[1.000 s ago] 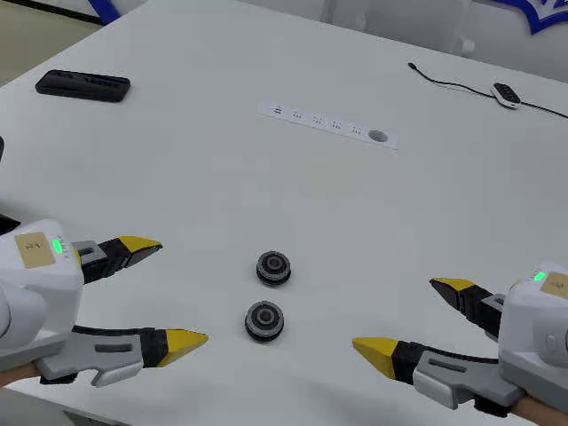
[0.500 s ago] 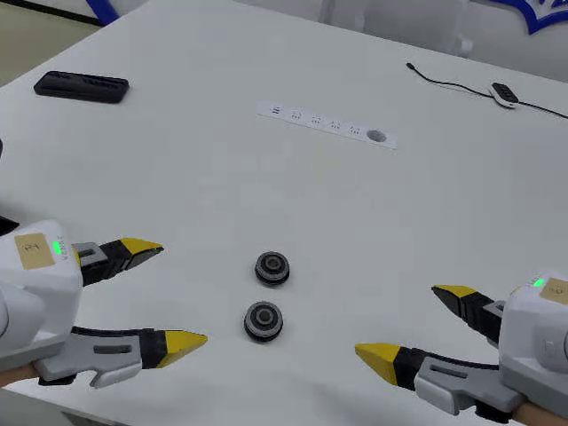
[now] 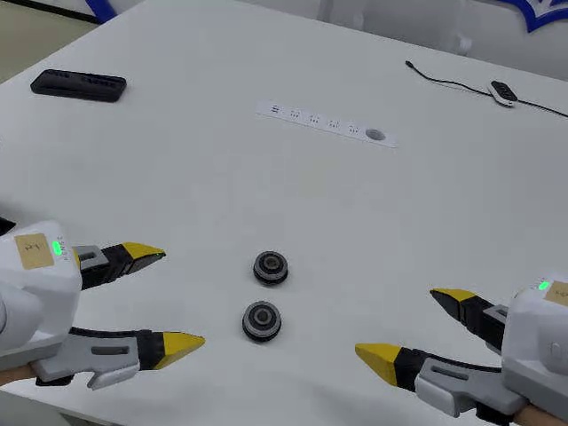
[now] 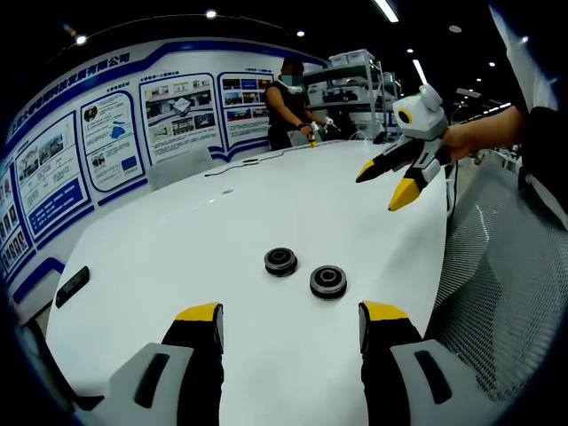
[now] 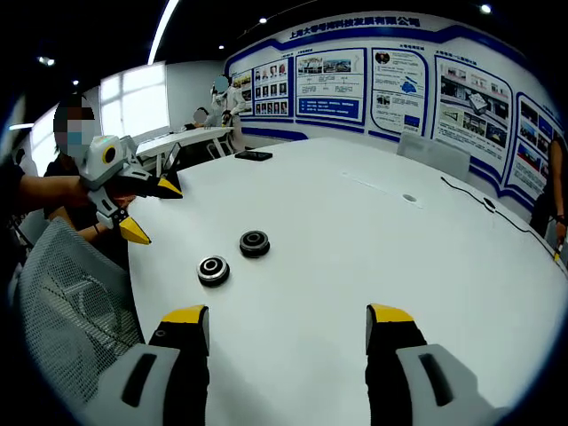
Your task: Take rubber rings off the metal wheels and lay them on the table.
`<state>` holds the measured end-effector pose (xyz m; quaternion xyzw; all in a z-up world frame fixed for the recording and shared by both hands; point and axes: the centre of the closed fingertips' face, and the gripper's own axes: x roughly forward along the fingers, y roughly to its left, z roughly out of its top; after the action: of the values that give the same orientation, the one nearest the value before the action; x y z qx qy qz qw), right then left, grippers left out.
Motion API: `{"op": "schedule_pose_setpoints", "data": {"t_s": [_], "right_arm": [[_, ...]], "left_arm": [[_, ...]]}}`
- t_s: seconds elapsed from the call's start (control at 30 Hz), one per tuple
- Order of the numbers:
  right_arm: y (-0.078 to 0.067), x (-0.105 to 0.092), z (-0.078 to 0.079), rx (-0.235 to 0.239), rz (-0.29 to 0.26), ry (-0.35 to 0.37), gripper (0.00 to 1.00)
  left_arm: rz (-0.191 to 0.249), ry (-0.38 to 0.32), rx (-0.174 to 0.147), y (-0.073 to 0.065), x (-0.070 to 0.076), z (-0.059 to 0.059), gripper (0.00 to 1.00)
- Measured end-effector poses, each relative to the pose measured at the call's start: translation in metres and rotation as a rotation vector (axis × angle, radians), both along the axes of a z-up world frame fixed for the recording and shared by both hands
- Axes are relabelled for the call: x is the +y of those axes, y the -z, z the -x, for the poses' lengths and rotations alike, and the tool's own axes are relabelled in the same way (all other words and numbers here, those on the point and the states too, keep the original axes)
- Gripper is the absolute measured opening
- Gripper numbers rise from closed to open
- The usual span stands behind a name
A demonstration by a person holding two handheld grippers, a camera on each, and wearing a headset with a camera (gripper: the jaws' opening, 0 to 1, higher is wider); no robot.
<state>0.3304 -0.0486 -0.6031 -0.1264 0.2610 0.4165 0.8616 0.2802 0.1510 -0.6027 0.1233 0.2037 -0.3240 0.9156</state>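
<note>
1. Since both wheels lie between the two grippers, the next reach turns on which side is closer. The left gripper [image 3: 183, 297] hangs low over the near edge of the white worktop [image 3: 266, 186], its yellow-tipped jaws spread wide and empty. The right gripper [image 3: 394, 321] faces it, spread and empty too.
2. Closest to the person is the near black-rimmed metal wheel [image 3: 262, 320], lying flat with its hub up. It sits just right of the left gripper's lower jaw tip, and I judge it nearer to that gripper than to the right one.
3. Just beyond, close but not touching, lies the far black-rimmed metal wheel [image 3: 271, 267], also flat.
4. Being round, neither wheel has a long axis, so the jaws would need to straddle the rim to catch the dark rubber ring [image 3: 247, 324], which looks seated on each wheel.
5. Well beyond both wheels are a white power strip [image 3: 324, 124] and a black flat bar [image 3: 78, 85].
</note>
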Motion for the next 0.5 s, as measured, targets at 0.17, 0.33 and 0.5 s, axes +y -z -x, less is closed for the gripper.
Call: {"op": "schedule_pose_setpoints", "data": {"t_s": [0.17, 0.33, 0.5], "right_arm": [[0.0022, 0.0016, 0.0018, 0.012, -0.007, -0.001, 0.72], [0.0047, 0.0031, 0.0028, 0.022, -0.018, 0.003, 0.72], [0.0054, 0.0075, 0.0050, 0.040, -0.049, 0.007, 0.71]], "left_arm": [[0.000, 0.007, 0.002, -0.0002, -0.0022, -0.0025, 0.63], [-0.015, 0.019, 0.006, 0.0015, -0.0039, -0.0036, 0.61], [-0.011, 0.022, 0.009, 0.0011, -0.0049, -0.0044, 0.60]]}}
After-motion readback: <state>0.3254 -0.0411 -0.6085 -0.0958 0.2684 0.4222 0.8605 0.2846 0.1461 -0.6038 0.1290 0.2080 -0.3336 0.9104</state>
